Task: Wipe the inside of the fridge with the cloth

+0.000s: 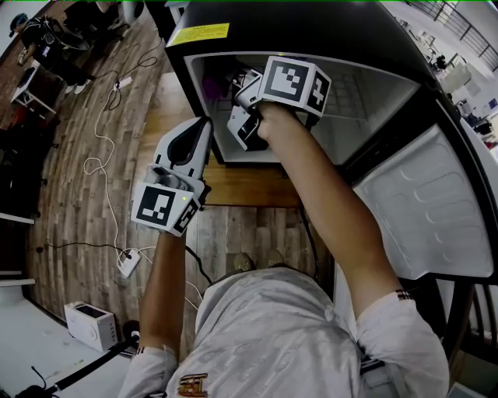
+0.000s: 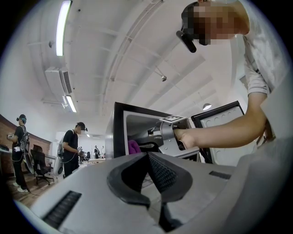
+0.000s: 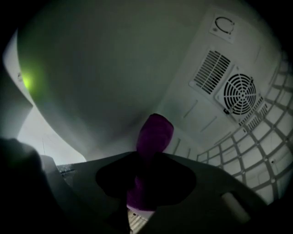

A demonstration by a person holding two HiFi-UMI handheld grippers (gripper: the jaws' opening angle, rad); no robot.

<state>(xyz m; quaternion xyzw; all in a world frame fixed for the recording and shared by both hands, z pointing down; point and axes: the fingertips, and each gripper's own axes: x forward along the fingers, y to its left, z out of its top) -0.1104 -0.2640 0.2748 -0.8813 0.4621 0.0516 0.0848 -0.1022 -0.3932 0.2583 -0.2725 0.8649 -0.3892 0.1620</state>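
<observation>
Our right arm stretches straight into the open fridge [image 1: 311, 23], the right gripper [image 3: 146, 185] pinching the purple cloth [image 3: 154, 135] between its jaws inside; our left gripper [image 1: 196, 132] hovers outside, jaws together, empty.

We wear a pale, faintly patterned short-sleeved shirt [image 1: 272, 334] with a dark striped band [image 1: 401, 295] edging the sleeve hem and a small gold emblem [image 1: 192, 385] at the chest. Our left hand-held gripper [image 2: 149, 156] and right hand-held gripper [image 3: 147, 157] have white-grey shells and black jaw pads, and each carries a cube [image 1: 294, 82] of black-and-white square markers.
</observation>
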